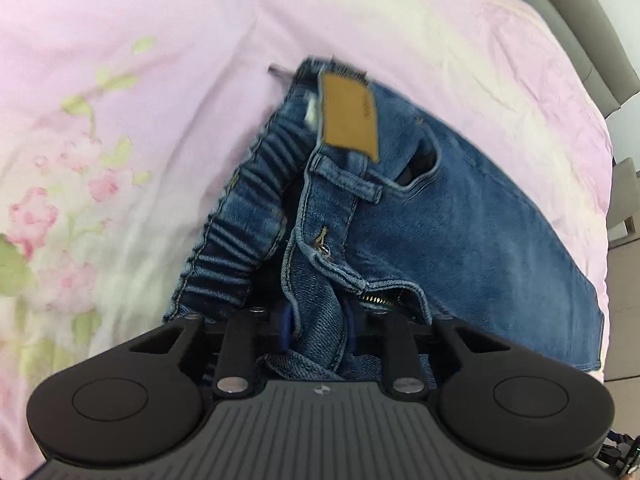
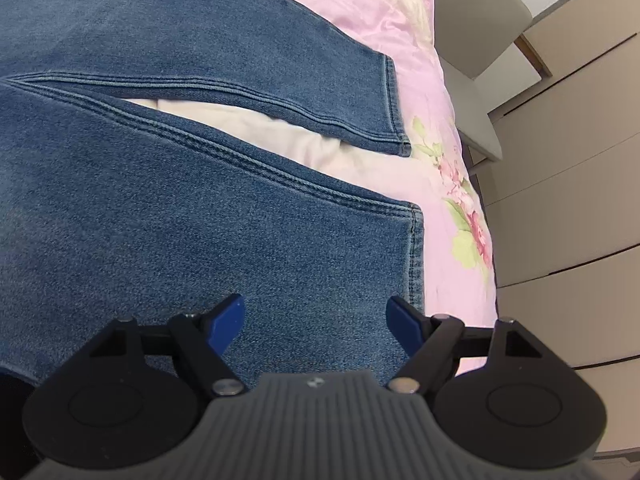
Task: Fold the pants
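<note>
Blue denim pants [image 1: 460, 216] lie on a pink floral bedsheet [image 1: 120, 80]. In the left wrist view their elastic waistband [image 1: 248, 216], tan leather patch [image 1: 350, 116] and open zipper [image 1: 380, 300] face me. My left gripper [image 1: 318, 332] is shut on a bunched fold of the waistband denim beside the fly, its blue pads [image 1: 285, 330] pressing the cloth. In the right wrist view both pant legs [image 2: 200, 220] stretch toward the bed's edge, their hems at the right. My right gripper [image 2: 316, 320] hovers open over the nearer leg, close to its hem [image 2: 416, 256], with nothing pinched.
The bed's edge runs down the right of the right wrist view, with beige floor [image 2: 560, 200] beyond it. A grey padded chair or headboard piece [image 2: 476, 20] stands by the bed's far corner. White sheet [image 2: 280, 136] shows between the two legs.
</note>
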The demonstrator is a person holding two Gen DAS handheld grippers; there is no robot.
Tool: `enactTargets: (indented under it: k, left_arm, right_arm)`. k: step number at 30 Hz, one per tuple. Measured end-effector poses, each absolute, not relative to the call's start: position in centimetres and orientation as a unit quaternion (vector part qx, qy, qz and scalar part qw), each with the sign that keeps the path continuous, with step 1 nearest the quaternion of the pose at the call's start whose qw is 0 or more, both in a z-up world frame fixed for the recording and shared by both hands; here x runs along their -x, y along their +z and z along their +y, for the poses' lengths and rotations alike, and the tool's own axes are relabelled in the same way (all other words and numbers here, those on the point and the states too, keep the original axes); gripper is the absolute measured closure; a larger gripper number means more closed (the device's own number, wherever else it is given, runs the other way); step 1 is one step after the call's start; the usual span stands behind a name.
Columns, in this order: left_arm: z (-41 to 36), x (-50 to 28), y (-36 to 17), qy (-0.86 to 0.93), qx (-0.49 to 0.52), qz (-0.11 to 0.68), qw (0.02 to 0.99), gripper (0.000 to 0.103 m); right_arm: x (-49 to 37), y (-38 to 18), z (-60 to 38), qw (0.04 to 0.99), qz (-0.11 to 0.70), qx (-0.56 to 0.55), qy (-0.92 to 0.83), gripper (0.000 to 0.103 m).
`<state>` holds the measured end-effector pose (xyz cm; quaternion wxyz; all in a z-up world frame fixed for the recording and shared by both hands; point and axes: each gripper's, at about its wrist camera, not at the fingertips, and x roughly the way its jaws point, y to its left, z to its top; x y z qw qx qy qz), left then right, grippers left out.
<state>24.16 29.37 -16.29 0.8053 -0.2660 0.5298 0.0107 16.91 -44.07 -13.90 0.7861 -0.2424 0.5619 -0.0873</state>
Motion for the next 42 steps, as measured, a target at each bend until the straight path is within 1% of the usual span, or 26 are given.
enactTargets:
  k: [2,4,7,9,12,15,19,20,21,22,23,27,29,33,37,42]
  left_arm:
    - [27.7,-23.5,-13.7,0.028,0.199,0.510,0.836,0.082]
    - [25.6,-23.4,-11.4,0.046,0.125,0.496,0.858,0.082]
    - [24.8,-23.3,-9.9,0.061,0.078,0.492,0.865,0.083]
    - [25.2,-23.5,-11.2,0.073,0.058,0.506,0.857,0.082]
    - [24.9,-24.6,-15.2,0.089,0.041,0.537,0.838,0.082]
    - [24.6,-25.7,-18.2,0.096,0.029,0.557,0.825,0.078]
    - [23.8,-26.4,-18.2,0.094,-0.009,0.567,0.819,0.066]
    - [23.9,-26.4,-17.8,0.091,-0.015,0.566,0.819,0.056]
    - [23.9,-26.3,-17.1,0.093,-0.027,0.566,0.819,0.049]
    - [24.0,-26.0,-16.3,0.091,-0.042,0.563,0.821,0.038]
    - [24.1,-25.6,-15.6,0.082,-0.052,0.559,0.823,0.036]
    - [23.5,-23.1,-12.6,0.044,-0.079,0.549,0.831,0.035]
    - [22.5,-20.7,-10.5,0.024,-0.109,0.549,0.828,0.035]
    - [20.3,-17.7,-9.0,-0.040,-0.185,0.546,0.816,0.035]
    - [17.6,-14.3,-9.1,-0.113,-0.280,0.550,0.779,0.035]
    - [14.4,-12.1,-12.2,-0.176,-0.414,0.559,0.697,0.035]
  right_arm:
    - [-16.9,-13.9,-44.1,0.785,0.562,0.244,-0.093,0.023]
    - [-17.1,-13.9,-44.2,0.781,0.567,0.243,-0.102,0.023]
    - [-17.2,-13.5,-44.2,0.785,0.560,0.243,-0.107,0.023]
    - [-16.9,-13.0,-44.1,0.791,0.554,0.240,-0.101,0.023]
    - [-16.4,-12.7,-44.3,0.795,0.552,0.234,-0.094,0.023]
    - [-16.1,-12.9,-45.0,0.791,0.564,0.221,-0.089,0.023]
    - [-15.5,-12.8,-46.6,0.797,0.562,0.206,-0.086,0.020]
    - [-15.4,-12.8,-47.1,0.799,0.563,0.194,-0.084,0.020]
    - [-15.4,-12.8,-47.5,0.800,0.566,0.181,-0.080,0.020]
    - [-15.3,-12.9,-47.9,0.802,0.568,0.170,-0.076,0.021]
    - [-15.3,-12.8,-48.2,0.803,0.568,0.164,-0.073,0.020]
    - [-14.8,-12.5,-48.4,0.815,0.557,0.153,-0.044,0.021]
    - [-14.5,-12.2,-48.3,0.818,0.553,0.156,-0.029,0.021]
    - [-13.4,-11.2,-48.0,0.826,0.538,0.171,0.000,0.021]
    - [-12.0,-10.5,-47.9,0.822,0.532,0.198,0.043,0.021]
    - [-10.5,-10.8,-47.5,0.797,0.541,0.255,0.087,0.025]
